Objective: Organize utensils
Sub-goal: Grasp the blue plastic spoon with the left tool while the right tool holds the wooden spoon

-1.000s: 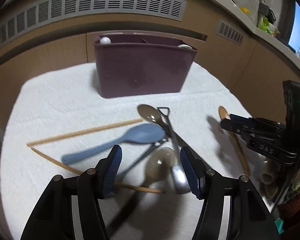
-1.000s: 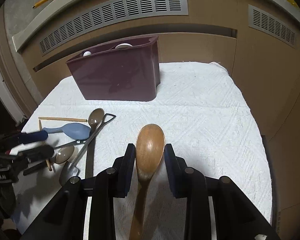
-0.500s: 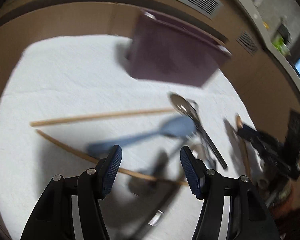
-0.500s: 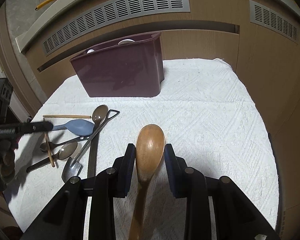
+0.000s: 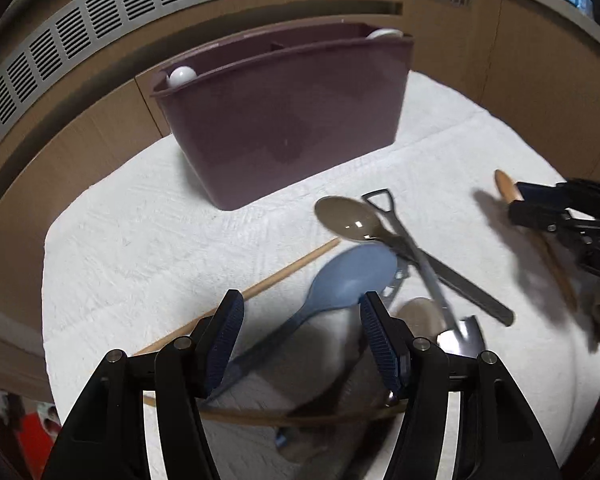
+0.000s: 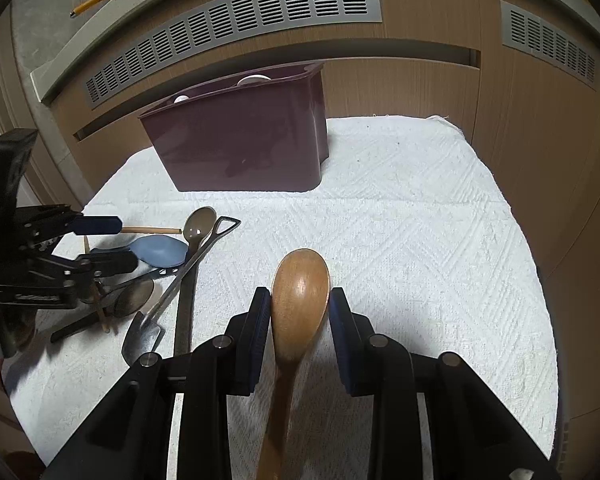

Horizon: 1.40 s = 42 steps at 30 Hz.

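Observation:
A maroon utensil holder stands at the back of a white towel. My left gripper is open and hovers over the handle of a blue spoon, without touching it. Around that spoon lie a brown translucent spoon, a metal shovel-shaped utensil and wooden chopsticks. My right gripper is shut on the bowl of a wooden spoon, to the right of the pile.
Two white rounded items show above the holder's rim. Wooden panels with grey vent grilles rise right behind the towel. The towel's edges drop off at the left and right. A second brown spoon lies in the pile.
My left gripper has swung and rolled, then dropped closer over the blue spoon's handle, its jaws the same width. The right gripper and wooden spoon have not moved.

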Tool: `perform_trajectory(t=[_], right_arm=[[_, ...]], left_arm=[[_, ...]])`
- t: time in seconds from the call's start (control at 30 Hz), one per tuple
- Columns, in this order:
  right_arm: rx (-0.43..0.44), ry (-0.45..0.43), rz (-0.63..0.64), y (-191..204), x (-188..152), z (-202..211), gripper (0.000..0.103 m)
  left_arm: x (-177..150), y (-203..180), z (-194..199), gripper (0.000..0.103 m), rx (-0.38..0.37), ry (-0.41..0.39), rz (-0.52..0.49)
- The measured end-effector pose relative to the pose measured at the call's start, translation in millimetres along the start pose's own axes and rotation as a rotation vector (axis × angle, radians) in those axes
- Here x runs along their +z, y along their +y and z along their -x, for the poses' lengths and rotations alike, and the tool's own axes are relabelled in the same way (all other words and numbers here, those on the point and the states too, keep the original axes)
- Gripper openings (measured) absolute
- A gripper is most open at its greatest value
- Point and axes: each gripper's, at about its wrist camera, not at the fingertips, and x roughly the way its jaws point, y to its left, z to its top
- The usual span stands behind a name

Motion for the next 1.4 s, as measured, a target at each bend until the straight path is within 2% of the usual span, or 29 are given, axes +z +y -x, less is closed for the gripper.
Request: perform_trajectory(t=[0.1, 0.23, 0.37, 0.53, 0.6, 0.73, 0.8, 0.93, 1.07, 1.23, 1.3, 1.4], right_arm=[[0.003, 0.005, -0.001, 0, 0, -1, 0.028], [0.000, 0.010, 0.001, 1, 0, -1, 0.028], [-0.002, 0.014, -0.001, 1, 0, -2, 0.028], [-0.003, 0.020, 0.003, 2, 0, -3, 0.028], [-0.006, 0.021, 0.004, 3, 0, -3, 0.028], [-0.013, 0.020, 0.007, 4, 0, -3, 0.028], [-0.015, 0.020, 0.009, 4, 0, -3, 0.028], [-0.015, 0.016, 0.009, 4, 0, -2, 0.028], [-0.011, 0.013, 0.008, 3, -1, -2, 0.028], [-0.004, 0.013, 0.006, 3, -1, -1, 0.028], [-0.004, 0.013, 0.005, 3, -1, -1, 0.028], [-0.008, 0.022, 0.010, 3, 0, -2, 0.028]], left_arm=[[1, 7, -5, 0.061, 0.001, 0.005, 0.022], [0, 25, -14, 0.063, 0.118, 0.009, 0.066], [-9, 56, -12, 0.063, 0.092, 0.020, 0.191], [-32, 61, 1, 0.063, 0.009, 0.029, 0.219], [-38, 52, 6, 0.063, -0.034, 0.044, 0.200], [-38, 17, 10, 0.063, -0.168, 0.066, 0.146], [-33, 7, 15, 0.063, -0.179, 0.038, 0.113], [-8, -2, 12, 0.062, -0.126, -0.008, 0.072], [13, -7, -11, 0.049, -0.096, 0.030, 0.012], [18, -20, -26, 0.048, -0.016, 0.053, -0.111], [22, -19, -27, 0.048, 0.011, 0.054, -0.109], [21, -2, -25, 0.048, 0.044, 0.039, -0.050]])
